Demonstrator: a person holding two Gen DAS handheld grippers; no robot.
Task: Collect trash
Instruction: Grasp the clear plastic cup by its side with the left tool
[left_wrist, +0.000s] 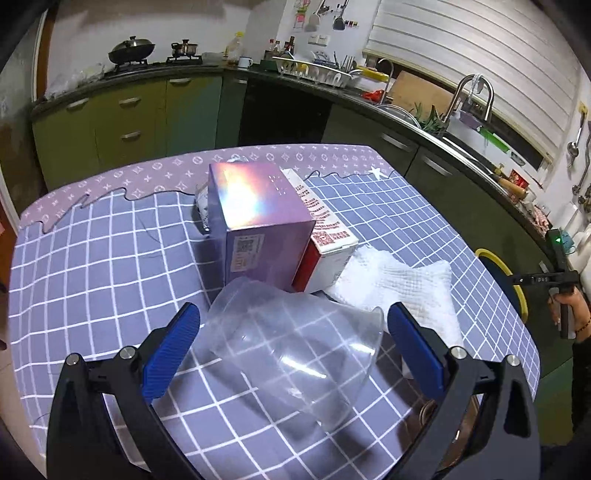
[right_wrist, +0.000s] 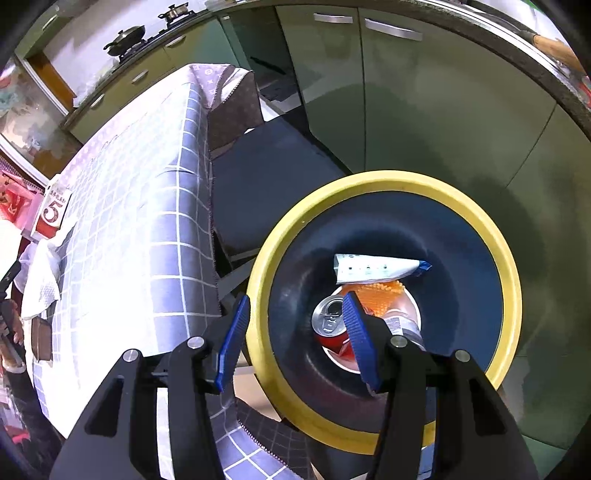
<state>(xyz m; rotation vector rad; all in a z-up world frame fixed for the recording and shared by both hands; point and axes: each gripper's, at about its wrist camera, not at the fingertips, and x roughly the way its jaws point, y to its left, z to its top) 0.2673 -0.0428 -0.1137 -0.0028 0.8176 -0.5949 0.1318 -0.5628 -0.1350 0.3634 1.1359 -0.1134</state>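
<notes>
On the left of the checked tablecloth (left_wrist: 92, 258) nothing lies waiting. In the middle stands a shiny purple box (left_wrist: 258, 218) with a red-and-white carton (left_wrist: 325, 240) touching its right side, and a white paper towel (left_wrist: 399, 291) lies just beside that. Nearest the camera a clear plastic cup (left_wrist: 291, 354) lies tipped over between the fingers of the left gripper (left_wrist: 291, 332), which stand wide apart on either side of it and do not seem to press it yet. So at least these four pieces are left to collect.

Off the table's right edge, the yellow-rimmed bin (right_wrist: 509, 280) already holds a red can (right_wrist: 330, 325), a white wrapper (right_wrist: 376, 267) and something orange (right_wrist: 384, 293). The right gripper (right_wrist: 295, 332) hangs over it, fingers apart and empty, so that drop looks done.
</notes>
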